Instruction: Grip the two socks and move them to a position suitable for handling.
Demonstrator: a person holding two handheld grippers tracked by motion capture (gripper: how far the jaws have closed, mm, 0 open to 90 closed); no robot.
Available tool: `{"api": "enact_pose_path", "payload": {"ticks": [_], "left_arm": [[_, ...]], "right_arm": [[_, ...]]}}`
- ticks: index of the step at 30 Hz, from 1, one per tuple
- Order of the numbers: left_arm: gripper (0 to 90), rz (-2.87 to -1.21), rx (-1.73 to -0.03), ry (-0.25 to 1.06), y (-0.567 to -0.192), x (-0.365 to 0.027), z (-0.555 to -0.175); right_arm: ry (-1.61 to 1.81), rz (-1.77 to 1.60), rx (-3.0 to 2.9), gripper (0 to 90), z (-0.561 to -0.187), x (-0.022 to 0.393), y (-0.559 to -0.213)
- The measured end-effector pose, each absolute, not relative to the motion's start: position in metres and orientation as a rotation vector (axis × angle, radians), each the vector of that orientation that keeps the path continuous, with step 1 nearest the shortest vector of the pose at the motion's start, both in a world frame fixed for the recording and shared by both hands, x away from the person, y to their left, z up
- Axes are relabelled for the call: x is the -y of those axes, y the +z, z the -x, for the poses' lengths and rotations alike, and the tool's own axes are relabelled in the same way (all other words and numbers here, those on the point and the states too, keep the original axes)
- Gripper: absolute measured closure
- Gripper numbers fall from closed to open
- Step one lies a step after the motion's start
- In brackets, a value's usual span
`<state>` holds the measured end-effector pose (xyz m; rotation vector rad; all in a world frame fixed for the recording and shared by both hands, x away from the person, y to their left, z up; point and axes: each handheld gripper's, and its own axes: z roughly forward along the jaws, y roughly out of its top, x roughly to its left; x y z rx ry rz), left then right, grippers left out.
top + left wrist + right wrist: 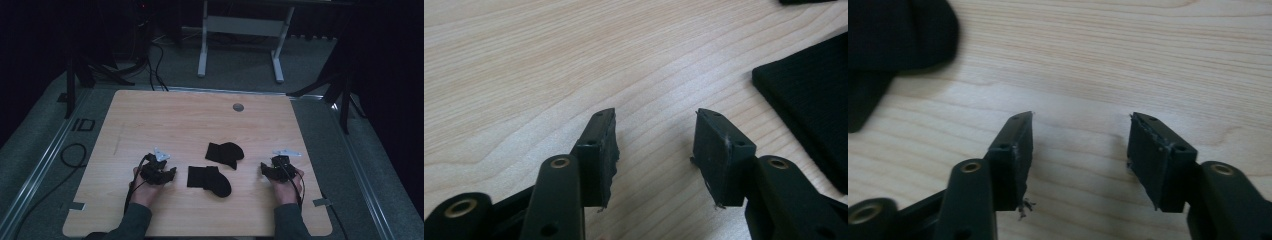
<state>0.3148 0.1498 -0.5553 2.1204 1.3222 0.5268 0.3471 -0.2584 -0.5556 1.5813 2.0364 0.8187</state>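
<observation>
Two black socks lie near the middle of a light wooden table (150, 115), the nearer sock (209, 180) just in front of the farther sock (224, 154), with a person's hands resting at either side. The left tool (172, 172) sits just left of the nearer sock, its jaws spread wide and empty over bare wood. The right tool (263, 169), to the right of both socks and apart from them, is likewise wide and empty.
</observation>
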Motion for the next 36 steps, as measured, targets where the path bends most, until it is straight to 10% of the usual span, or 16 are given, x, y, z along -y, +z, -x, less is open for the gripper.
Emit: {"api": "enact_pose_path", "payload": {"ticks": [20,36], "left_arm": [[49.8,-2.148,-1.32,0.578,-0.554,-0.144,-0.312],[67.7,-2.08,-1.25,0.514,-0.544,-0.145,-0.305]], "right_arm": [[0.939,-1.353,-2.243,69.9,-0.316,0.221,-0.532],[1.027,-1.177,-2.416,87.6,-0.295,0.185,-0.527]]}}
